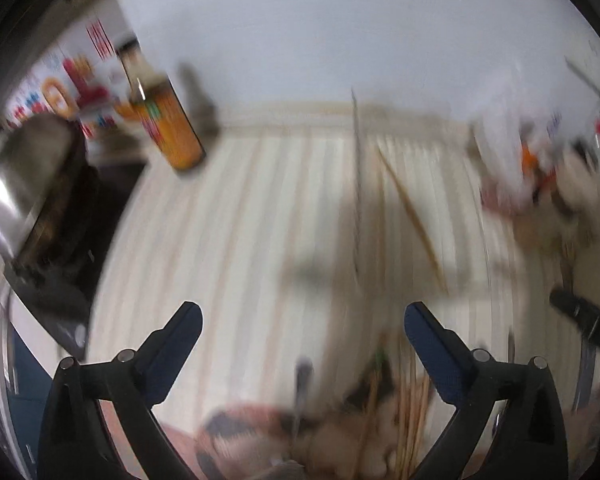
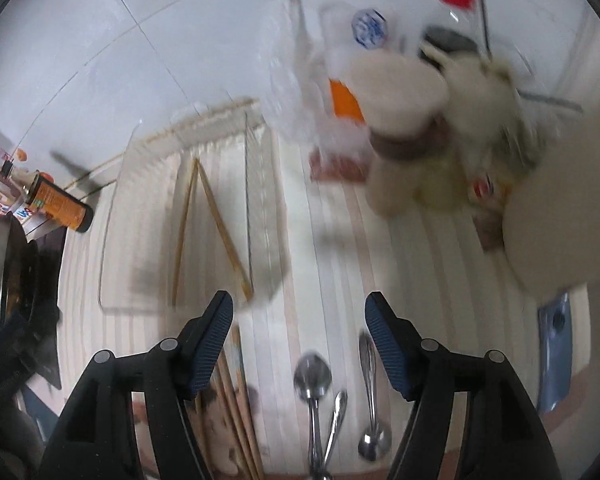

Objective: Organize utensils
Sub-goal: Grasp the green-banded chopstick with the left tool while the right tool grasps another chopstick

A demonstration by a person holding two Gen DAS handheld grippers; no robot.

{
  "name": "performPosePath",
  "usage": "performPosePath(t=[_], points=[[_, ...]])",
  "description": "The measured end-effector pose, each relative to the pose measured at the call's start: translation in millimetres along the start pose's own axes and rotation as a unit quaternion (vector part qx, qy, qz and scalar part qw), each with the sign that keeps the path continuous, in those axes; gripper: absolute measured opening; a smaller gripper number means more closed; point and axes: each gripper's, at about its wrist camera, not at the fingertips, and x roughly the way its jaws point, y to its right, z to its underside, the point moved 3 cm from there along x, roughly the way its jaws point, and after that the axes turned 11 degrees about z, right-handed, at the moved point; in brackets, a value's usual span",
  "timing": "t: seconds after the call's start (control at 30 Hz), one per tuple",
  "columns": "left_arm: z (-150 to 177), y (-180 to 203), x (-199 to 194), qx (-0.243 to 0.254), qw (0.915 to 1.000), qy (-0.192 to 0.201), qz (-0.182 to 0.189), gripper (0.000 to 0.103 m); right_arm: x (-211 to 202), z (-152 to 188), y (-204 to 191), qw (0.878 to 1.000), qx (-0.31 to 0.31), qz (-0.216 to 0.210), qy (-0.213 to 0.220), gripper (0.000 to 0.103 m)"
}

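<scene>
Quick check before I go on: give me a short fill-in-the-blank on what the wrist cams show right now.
1. The two chopsticks lie inside the clear ____.
2. Both grippers, left gripper and right gripper, are ____ and hold nothing.
3. The spoon near the right gripper is made of ____.

Missing words: tray; open; metal

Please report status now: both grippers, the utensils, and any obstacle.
Left gripper open, empty. Right gripper open, empty, above spoons and loose chopsticks. Two chopsticks already in clear tray. Nothing in the way.
</scene>
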Motion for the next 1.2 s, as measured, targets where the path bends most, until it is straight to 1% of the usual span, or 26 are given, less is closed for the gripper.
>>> performPosePath(t=[0.03, 0.1, 0.13, 0.17, 0.2, 0.23, 0.27, 0.33, 0.37, 0.4, 0.43, 0.47, 0.5, 0.53, 0.6, 0.73, 0.8, 0.9, 0.93, 0.97, 1.03, 1.07, 1.13, 1.2], points=[[15, 4, 10, 0.004, 0.9998, -0.019, 0.005, 0.103, 1, 7, 3, 1.000, 0.000, -0.001, -0.006, 0.044], [44, 11, 31, 0.009, 0.9982, -0.057, 0.018, 0.101, 7, 26, 8, 1.000, -0.007, 0.000, -0.024, 0.028], [59, 14, 44, 0.013, 0.9965, -0.079, 0.026, 0.095, 11, 38, 10, 0.999, -0.011, 0.002, -0.033, 0.025], [70, 17, 56, 0.016, 0.9945, -0.098, 0.032, 0.085, 15, 45, 11, 0.999, -0.012, 0.003, -0.040, 0.025], [79, 19, 65, 0.018, 0.9927, -0.114, 0.036, 0.079, 19, 52, 13, 0.999, -0.011, 0.003, -0.046, 0.025], [88, 22, 76, 0.022, 0.9903, -0.132, 0.039, 0.069, 23, 59, 15, 0.998, -0.009, 0.003, -0.055, 0.025], [96, 24, 86, 0.024, 0.9881, -0.146, 0.043, 0.062, 28, 65, 17, 0.998, -0.006, 0.001, -0.063, 0.025], [107, 28, 102, 0.031, 0.9842, -0.168, 0.045, 0.057, 37, 77, 18, 0.997, -0.004, -0.003, -0.079, 0.025], [110, 30, 107, 0.035, 0.9833, -0.173, 0.045, 0.051, 41, 81, 18, 0.996, -0.003, -0.006, -0.084, 0.025], [113, 31, 111, 0.039, 0.9826, -0.177, 0.042, 0.050, 45, 86, 16, 0.996, -0.004, -0.012, -0.092, 0.025], [111, 31, 108, 0.042, 0.9854, -0.160, 0.041, 0.040, 48, 89, 14, 0.995, -0.004, -0.015, -0.097, 0.025], [111, 33, 108, 0.045, 0.9850, -0.160, 0.047, 0.025, 51, 92, 11, 0.994, -0.005, -0.021, -0.103, 0.025], [110, 32, 107, 0.042, 0.9851, -0.159, 0.048, 0.013, 55, 97, 7, 0.993, -0.005, -0.033, -0.111, 0.025], [111, 30, 107, 0.041, 0.9855, -0.159, 0.042, 0.005, 57, 98, 2, 0.992, -0.006, -0.040, -0.117, 0.025], [112, 22, 105, 0.026, 0.9863, -0.156, 0.046, 0.005, 66, 106, -14, 0.990, -0.015, -0.058, -0.130, 0.025], [117, 5, 101, -0.002, 0.9870, -0.155, 0.043, 0.005, 81, 117, -45, 0.987, -0.044, -0.059, -0.142, 0.025], [120, 2, 100, -0.005, 0.9873, -0.153, 0.043, 0.005, 87, 122, -57, 0.986, -0.057, -0.057, -0.146, 0.025], [119, -1, 99, -0.008, 0.9873, -0.152, 0.045, 0.005, 97, 130, -76, 0.984, -0.090, -0.035, -0.151, 0.025], [118, -1, 100, -0.009, 0.9874, -0.151, 0.045, 0.005, 94, 129, -80, 0.985, -0.102, -0.023, -0.135, 0.024], [116, -3, 98, -0.009, 0.9875, -0.150, 0.045, 0.005, 92, 131, -83, 0.985, -0.114, -0.005, -0.133, 0.018], [115, -3, 98, -0.010, 0.9877, -0.150, 0.045, 0.005, 89, 132, -85, 0.985, -0.115, -0.002, -0.129, 0.014], [119, -5, 95, -0.010, 0.9877, -0.149, 0.046, 0.005, 87, 133, -83, 0.985, -0.112, 0.006, -0.130, 0.006], [124, -14, 88, -0.013, 0.9877, -0.148, 0.048, 0.005, 83, 136, -78, 0.986, -0.106, 0.020, -0.131, 0.006], [123, -14, 85, -0.015, 0.9877, -0.148, 0.049, 0.005, 79, 137, -70, 0.985, -0.100, 0.031, -0.135, 0.006]])
